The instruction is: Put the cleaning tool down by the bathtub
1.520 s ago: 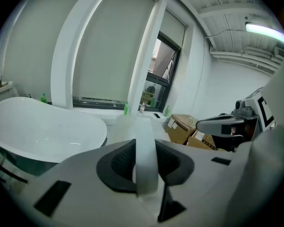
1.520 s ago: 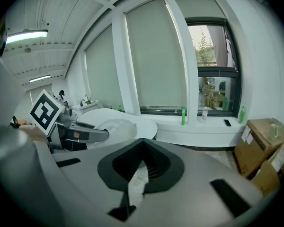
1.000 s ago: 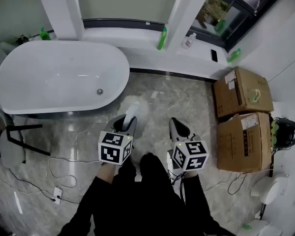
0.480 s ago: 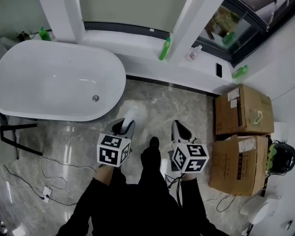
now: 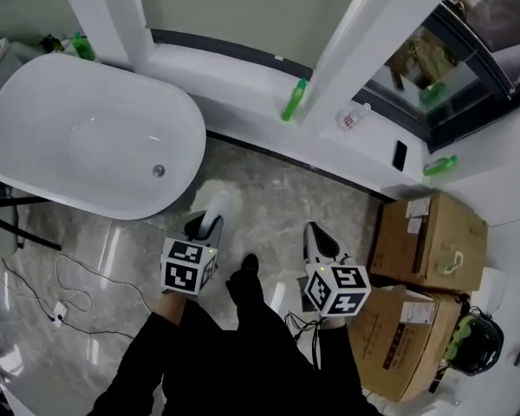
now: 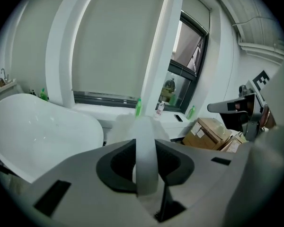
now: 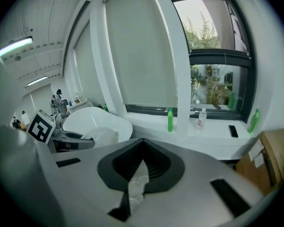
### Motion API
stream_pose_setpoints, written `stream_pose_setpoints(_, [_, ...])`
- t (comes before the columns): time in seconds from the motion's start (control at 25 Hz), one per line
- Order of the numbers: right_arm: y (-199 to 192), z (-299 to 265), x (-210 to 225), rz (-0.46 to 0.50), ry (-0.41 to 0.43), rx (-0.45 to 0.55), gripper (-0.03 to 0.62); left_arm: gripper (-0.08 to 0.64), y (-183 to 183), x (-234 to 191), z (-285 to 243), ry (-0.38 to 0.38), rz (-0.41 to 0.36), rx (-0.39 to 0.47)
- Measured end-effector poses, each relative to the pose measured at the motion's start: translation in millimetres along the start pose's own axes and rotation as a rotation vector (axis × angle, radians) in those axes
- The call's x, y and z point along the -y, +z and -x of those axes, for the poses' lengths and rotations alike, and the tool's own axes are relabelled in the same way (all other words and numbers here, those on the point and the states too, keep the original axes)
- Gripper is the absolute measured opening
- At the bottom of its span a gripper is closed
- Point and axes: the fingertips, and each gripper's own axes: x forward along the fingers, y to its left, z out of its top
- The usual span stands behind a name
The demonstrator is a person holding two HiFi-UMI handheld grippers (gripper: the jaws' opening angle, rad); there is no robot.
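Note:
The white bathtub (image 5: 87, 146) lies at the upper left of the head view, on a grey marble floor. My left gripper (image 5: 204, 224) is shut on the white handle of the cleaning tool (image 6: 145, 150). The tool's pale fluffy head (image 5: 218, 199) hangs over the floor just off the tub's right end. In the left gripper view the tub (image 6: 38, 126) lies to the left of the handle. My right gripper (image 5: 316, 237) is to the right, above the floor. Its jaws are shut on a crumpled scrap of clear plastic (image 7: 135, 183).
Two cardboard boxes (image 5: 429, 241) (image 5: 399, 336) stand at the right. On the white window ledge sit a green bottle (image 5: 293, 100), a clear bottle (image 5: 354, 116) and a phone (image 5: 399, 155). Cables (image 5: 61, 293) trail on the floor at left, by a black frame (image 5: 13, 219).
The person has stepped forward, one shoe now out in front. Both grippers travelled along with their holds unchanged. The tub's end is now closer to the left gripper.

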Motion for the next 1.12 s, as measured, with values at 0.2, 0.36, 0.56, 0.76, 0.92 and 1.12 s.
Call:
stream_pose_setpoints(0.2, [-6.4,-30.7,18.4,-0.001,0.096,-0.053,0.000,0.097,-4.2,12.5,-37.7,0.037,0.012,-0.040])
stream_pose_setpoints(0.36, [-20.5,-55.2,18.7,0.036,0.156,-0.088,0.000,0.097,-19.6,11.5,-66.4,0.042,0.012,-0.062])
stream_pose_setpoints(0.56, [-52.7,-106.7,22.5,0.043,0.192,-0.125,0.000,0.097,-47.7,-14.2,-122.5,0.066,0.042,-0.054])
stream_pose_setpoints(0.76, [-98.6,-169.8,22.3,0.028,0.195,-0.164,0.000,0.097,-81.5,-51.1,-176.7,0.102,0.058,-0.033])
stream_pose_setpoints(0.92, [-126.0,-214.7,18.5,0.080,0.229,-0.180,0.000,0.097,-109.4,-73.9,-211.5,0.110,0.078,-0.032])
stream_pose_setpoints(1.12, [-166.6,-260.1,20.0,0.089,0.259,-0.191,0.000,0.097,-151.9,-100.2,-246.9,0.132,0.102,-0.045])
